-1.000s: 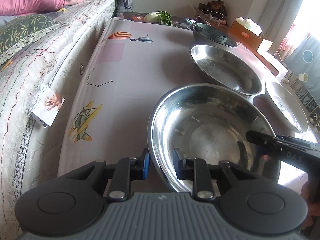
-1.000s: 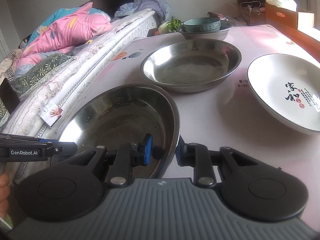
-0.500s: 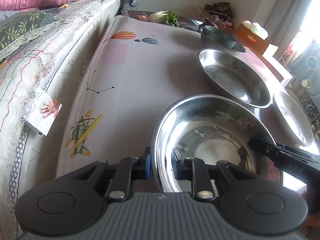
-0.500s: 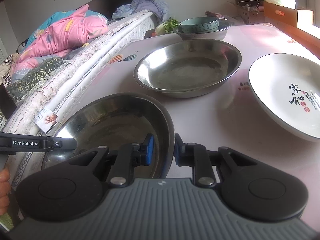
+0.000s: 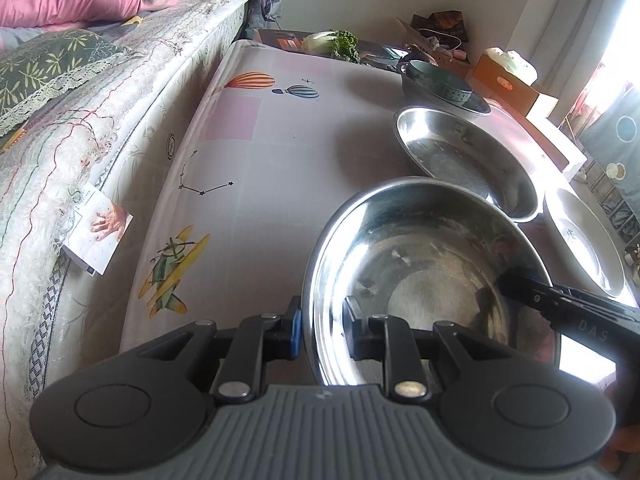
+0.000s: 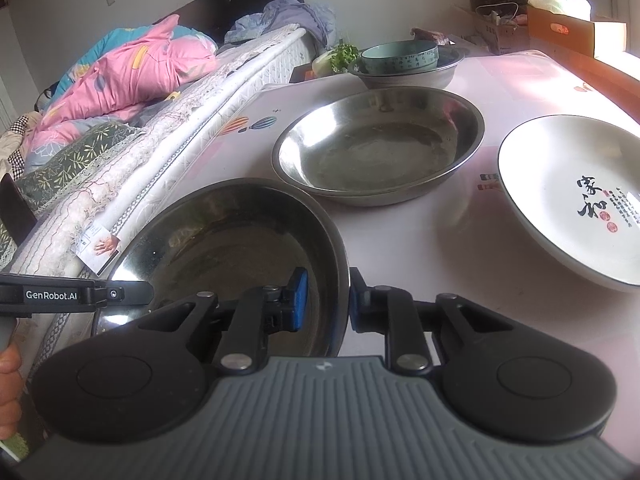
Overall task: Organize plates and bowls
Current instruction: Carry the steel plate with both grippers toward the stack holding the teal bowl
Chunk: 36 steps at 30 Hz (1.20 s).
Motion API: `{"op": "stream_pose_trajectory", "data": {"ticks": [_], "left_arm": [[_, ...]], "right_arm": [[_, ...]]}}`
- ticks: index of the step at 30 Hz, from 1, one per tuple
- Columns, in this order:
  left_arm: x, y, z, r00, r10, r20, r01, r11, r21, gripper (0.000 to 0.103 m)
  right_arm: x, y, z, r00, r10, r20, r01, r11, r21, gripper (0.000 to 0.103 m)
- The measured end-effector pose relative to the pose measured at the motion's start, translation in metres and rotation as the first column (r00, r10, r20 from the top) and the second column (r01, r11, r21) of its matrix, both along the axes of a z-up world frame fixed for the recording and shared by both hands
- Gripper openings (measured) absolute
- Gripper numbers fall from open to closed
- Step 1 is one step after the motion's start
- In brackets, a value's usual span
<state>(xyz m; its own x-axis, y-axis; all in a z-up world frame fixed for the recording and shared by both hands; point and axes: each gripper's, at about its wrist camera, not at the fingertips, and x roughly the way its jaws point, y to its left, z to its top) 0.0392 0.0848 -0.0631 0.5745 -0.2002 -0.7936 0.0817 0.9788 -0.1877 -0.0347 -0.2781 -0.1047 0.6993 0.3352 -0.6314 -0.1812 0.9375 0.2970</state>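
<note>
While both claws were clamped on the nearest steel basin (image 5: 432, 280), the rest of the dishes lay untouched on the counter (image 5: 256, 184). The left claw (image 5: 322, 330) had its pads nearly together on the basin's left rim, one finger outside the wall and one inside. The right claw (image 6: 326, 302) gripped the opposite rim the same way, its blue-padded finger (image 6: 299, 298) within the basin and the other finger outside. In the left view the right claw's black body reached in at about 4 o'clock of the basin. The basin sat at the near end of the counter. A second steel basin (image 6: 378, 146) lay just beyond it, toward 1 o'clock in the right view, close to the first, though I could not tell whether they touched. A white plate (image 6: 560, 184) with black brush characters rested at 3 o'clock, apart from both basins. At the far end, around 12 o'clock, a teal bowl (image 6: 400, 56) sat inside a dark grey bowl (image 6: 412, 76), with some leafy greens (image 6: 344, 54) beside them. A bed (image 6: 132, 120) with a pink quilt (image 6: 124, 68) ran along the counter's left side.
</note>
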Motion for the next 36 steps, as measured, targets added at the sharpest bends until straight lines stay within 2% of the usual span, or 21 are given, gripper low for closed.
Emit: {"op": "stream_pose_trajectory", "data": {"ticks": [26,36], "left_arm": [[-0.003,-0.011,0.029,0.998,-0.003,0.062,0.002,1.000,0.006,0.022],[0.016,-0.032,0.049,0.995,-0.020,0.102,0.020,1.000,0.001,0.022]], "right_arm": [[-0.004,-0.015,0.022,0.999,-0.026,0.034,0.025,0.999,0.038,0.020],[0.011,-0.039,0.038,0.997,-0.054,0.056,0.051,0.997,0.058,0.020]]}}
